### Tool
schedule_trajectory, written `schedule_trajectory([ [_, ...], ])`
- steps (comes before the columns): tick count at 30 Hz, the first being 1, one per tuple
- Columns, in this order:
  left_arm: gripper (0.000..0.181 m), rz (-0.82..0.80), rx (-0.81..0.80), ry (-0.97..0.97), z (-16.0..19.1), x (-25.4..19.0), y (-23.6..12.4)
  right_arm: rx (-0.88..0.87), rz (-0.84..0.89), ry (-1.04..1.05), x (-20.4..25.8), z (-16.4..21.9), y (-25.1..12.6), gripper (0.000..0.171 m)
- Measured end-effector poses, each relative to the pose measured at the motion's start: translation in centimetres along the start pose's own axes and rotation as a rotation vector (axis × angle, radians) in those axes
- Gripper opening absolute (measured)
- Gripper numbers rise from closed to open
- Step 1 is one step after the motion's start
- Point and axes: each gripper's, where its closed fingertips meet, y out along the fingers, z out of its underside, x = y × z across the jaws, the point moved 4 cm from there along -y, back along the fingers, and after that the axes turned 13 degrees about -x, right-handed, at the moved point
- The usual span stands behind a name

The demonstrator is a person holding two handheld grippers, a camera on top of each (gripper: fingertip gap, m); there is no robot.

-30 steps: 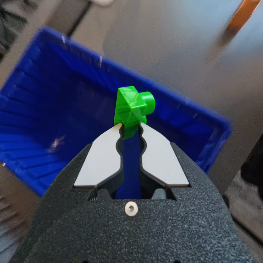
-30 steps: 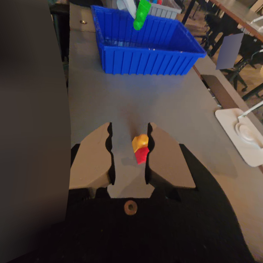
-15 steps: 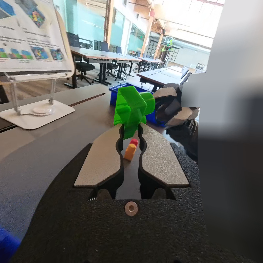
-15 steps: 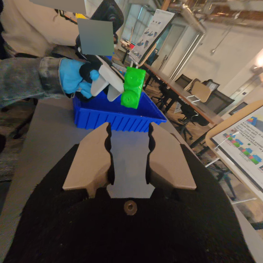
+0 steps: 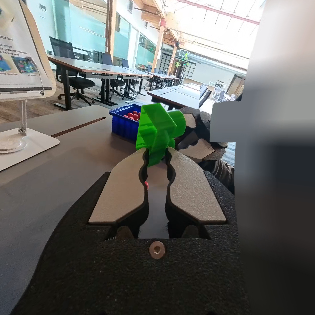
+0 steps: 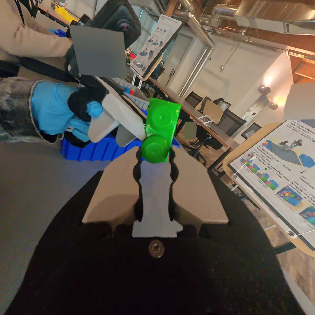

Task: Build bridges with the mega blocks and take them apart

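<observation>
The left gripper (image 5: 156,150) was clenched on the rim of a bright green two-stud plastic block (image 5: 157,131), held in the air above the grey worktop (image 5: 51,179) with its studs turned toward the right gripper (image 6: 154,151), seemingly a handover. That gripper's jaws stood apart, bracketing the lower stud without clear contact. The ribbed blue plastic bin (image 6: 88,151) sat behind, toward the far edge

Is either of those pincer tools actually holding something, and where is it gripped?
The left gripper holds a green two-stud block, pinched at one end, studs facing the right gripper. That one is open, its fingertips flanking the block's lower stud.
</observation>
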Motion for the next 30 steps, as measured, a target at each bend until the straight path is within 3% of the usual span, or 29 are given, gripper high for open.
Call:
schedule_trajectory([
  [6,0.018,0.053,0.119,0.057,0.7,-0.5,-0.6,0.007,-0.118,0.037,0.3,0.1,-0.6,0.028],
  [15,0.068,0.140,0.549,0.238,4.1,-1.3,-2.8,0.321,-0.665,0.146,2.8,2.2,-3.4,0.028],
  [21,0.052,0.229,0.592,0.215,6.9,-2.8,-2.0,0.479,-0.833,0.108,4.0,3.2,-4.1,0.028],
  [25,0.038,0.253,0.560,0.227,7.9,-2.9,-1.6,0.526,-0.864,0.107,4.3,3.4,-4.3,0.028],
  [30,0.036,0.223,0.516,0.287,8.3,-2.8,-1.5,0.565,-0.852,0.101,4.1,3.7,-4.4,0.028],
])
